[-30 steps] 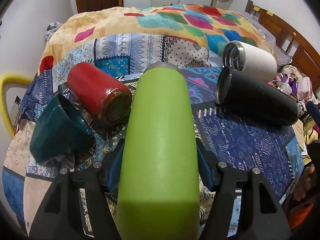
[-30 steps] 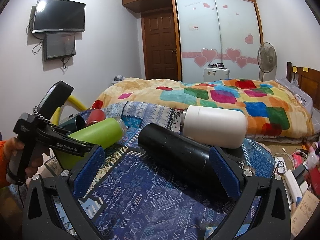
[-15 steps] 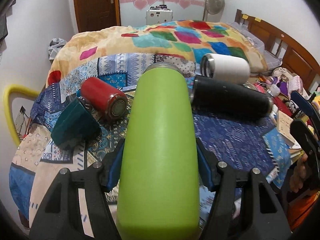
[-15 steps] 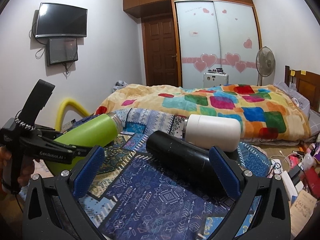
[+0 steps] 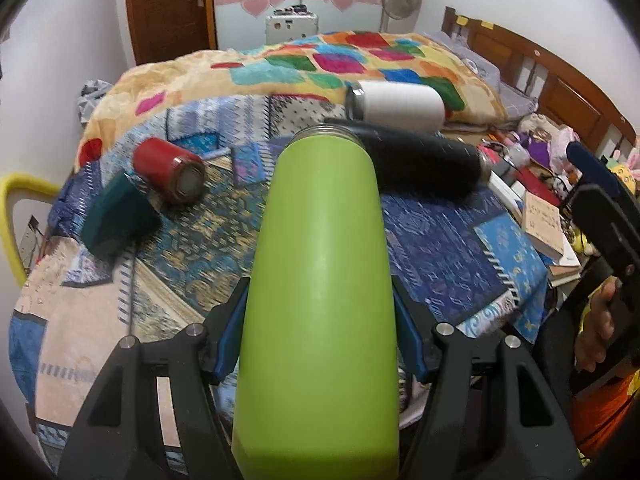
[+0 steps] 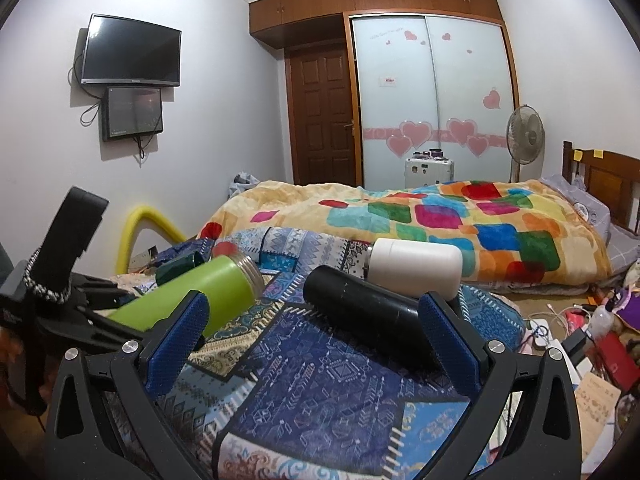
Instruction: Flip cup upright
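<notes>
My left gripper [image 5: 318,332] is shut on a lime green cup [image 5: 320,280], held lifted above the patterned cloth, its metal mouth pointing away and slightly up. It also shows in the right wrist view [image 6: 200,300], tilted with the mouth up and to the right. A black cup [image 5: 424,160] lies on its side, seen also in the right wrist view [image 6: 368,316]. A white cup [image 5: 400,106] lies behind it. A red cup [image 5: 168,168] and a dark green cup [image 5: 116,216] lie at the left. My right gripper [image 6: 316,340] is open and empty, in front of the black cup.
The patterned blue cloth [image 5: 440,248] covers the table. A bed with a colourful quilt [image 6: 440,216] stands behind. Books and clutter [image 5: 544,224] lie at the right. A yellow foam tube [image 6: 148,224] is at the left.
My left gripper has risen and drawn back with the green cup, tilting its mouth upward. The right gripper has pulled back a little from the black cup.
</notes>
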A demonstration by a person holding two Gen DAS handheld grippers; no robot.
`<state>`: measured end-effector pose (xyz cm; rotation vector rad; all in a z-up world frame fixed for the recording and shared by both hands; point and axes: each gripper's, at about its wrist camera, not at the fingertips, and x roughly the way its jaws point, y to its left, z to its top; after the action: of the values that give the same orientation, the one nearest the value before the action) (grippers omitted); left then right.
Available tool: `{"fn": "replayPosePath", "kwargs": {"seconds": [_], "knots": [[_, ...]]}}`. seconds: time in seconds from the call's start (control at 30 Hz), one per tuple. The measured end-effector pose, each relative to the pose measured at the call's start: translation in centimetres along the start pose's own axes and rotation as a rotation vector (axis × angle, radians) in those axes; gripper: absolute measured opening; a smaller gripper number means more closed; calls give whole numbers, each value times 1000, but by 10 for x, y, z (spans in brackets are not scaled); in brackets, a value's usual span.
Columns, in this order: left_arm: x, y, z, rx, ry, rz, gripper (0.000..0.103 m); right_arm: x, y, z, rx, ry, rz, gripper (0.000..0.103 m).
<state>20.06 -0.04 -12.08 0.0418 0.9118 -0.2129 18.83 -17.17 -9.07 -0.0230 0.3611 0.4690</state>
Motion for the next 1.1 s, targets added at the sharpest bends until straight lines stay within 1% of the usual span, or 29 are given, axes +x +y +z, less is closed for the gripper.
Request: {"fn": "replayPosePath", "kwargs": {"seconds": [0.2,0.33,0.5,0.67,0.8,0.9,0.97,1.1], "knots": [[23,-18,-7,-2,35,-40,65,-1,-7,-10,10,24,-17,103],[37,-26,-10,14,52,-36,65,3,-11,-17,20,45,-25,103],[46,-25,-12,8,62,-31,65,10,-14,-23,27,74,-14,103],[46,-24,-12,14,63,-33,65,14,-11,-29,20,95,-5,103],[47,-24,-10,16,82,-38,65,16,-10,-30,13,100,-8,103],[39,-22,-10,7,60,-48,66,15,-11,-27,13,100,-12,103],[33,-20,-9,5,45,-54,69,15,-12,-27,13,101,-17,103],[14,-3,-9,-30,4,-64,70,18,-14,-26,15,110,-24,103]]}}
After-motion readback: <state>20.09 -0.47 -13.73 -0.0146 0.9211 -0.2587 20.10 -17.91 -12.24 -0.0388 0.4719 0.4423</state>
